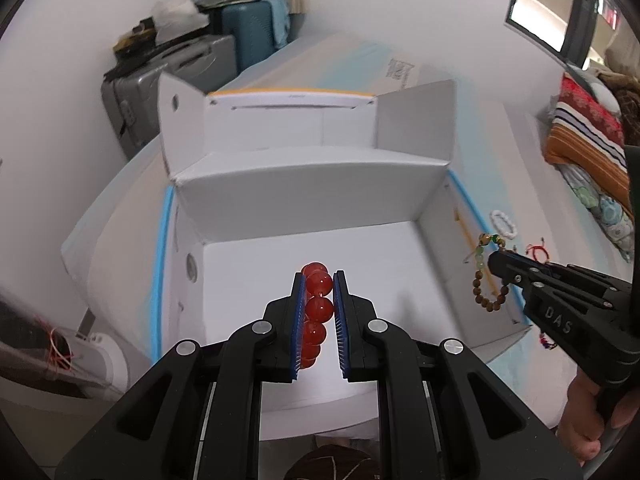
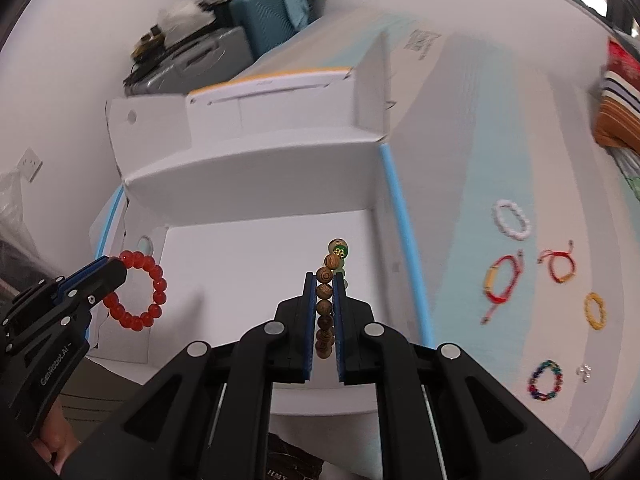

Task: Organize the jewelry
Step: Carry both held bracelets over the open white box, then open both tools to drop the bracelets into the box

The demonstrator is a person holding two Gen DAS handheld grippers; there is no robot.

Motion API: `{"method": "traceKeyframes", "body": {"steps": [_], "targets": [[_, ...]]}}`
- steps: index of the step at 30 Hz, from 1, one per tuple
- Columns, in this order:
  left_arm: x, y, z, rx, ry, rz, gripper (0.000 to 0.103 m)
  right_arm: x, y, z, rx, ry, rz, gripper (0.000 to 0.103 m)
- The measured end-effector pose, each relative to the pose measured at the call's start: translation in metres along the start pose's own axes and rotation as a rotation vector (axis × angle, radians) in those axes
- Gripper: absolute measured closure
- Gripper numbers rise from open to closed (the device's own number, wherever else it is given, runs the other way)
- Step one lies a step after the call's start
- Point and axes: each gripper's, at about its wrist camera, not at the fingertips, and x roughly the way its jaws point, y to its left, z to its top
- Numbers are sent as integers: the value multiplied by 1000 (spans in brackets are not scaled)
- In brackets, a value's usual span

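Both tongs were over the open white box (image 1: pixel 312 196): left tongs (image 1: pixel 319 280) clamped the red bead bracelet (image 1: pixel 316 308), right tongs (image 2: pixel 324 280) clamped the wooden bead bracelet (image 2: pixel 325 308). Best to lower each near the box floor, then release.

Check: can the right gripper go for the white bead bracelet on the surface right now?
Probably not yet. The right gripper is shut on the wooden bead bracelet over the open white box. The path to the white bead bracelet looks free, but the fingers are occupied.
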Motion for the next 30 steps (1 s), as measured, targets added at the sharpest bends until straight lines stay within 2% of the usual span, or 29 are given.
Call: {"method": "traceKeyframes", "body": {"steps": [7,16,30], "targets": [[27,25,-8,-38,53,15,90,41,25,-3,-40,71,1,96],[66,34,-17,-59,130,14,90,79,28,-6,-40,152,-9,96],[83,39,-21,-61,152,38,90,106,27,-19,-36,206,-12,96]]}}
